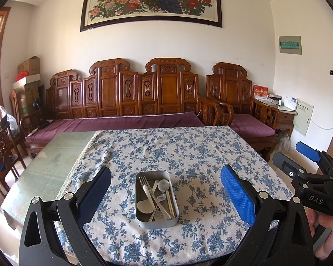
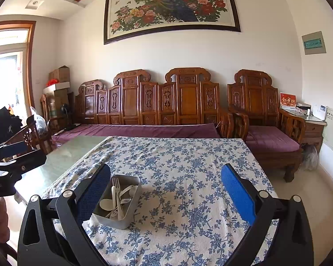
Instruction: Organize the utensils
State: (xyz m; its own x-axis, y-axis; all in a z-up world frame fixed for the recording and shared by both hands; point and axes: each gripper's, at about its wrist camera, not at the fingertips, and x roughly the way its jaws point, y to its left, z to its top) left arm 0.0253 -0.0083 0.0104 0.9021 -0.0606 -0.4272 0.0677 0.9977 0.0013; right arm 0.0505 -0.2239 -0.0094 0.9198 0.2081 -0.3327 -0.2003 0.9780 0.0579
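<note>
1. Left gripper is hanging above the table w/ jaws spread wide, nothing between the blue pads; the metal tray is sitting in the gap, at 12 o'clock from the cam.
2. Right gripper is also gaping wide & empty; in its view the tray is lying at approx 10 o'clock, partly behind the gripper's left finger.
3. Metal tray is resting on the blue-floral tablecloth, near the cloth's front edge, long side running away from the cams.
4. Inside the tray, utensils are lying jumbled, overlapping: a fork w/ tines toward 12, white spoons crossing each other, & chopsticks along the tray's 3 o'clock wall.
5. In the left view, the right gripper's body is showing at 3 o'clock, w/ a hand gripping below it.
6. The cloth is covering only part of the table; bare glass top is showing at 9–10 o'clock.
7. Beyond the table at 12 o'clock, a carved wooden bench w/ purple cushion is standing against the wall; a framed peacock painting is hanging above it.
</note>
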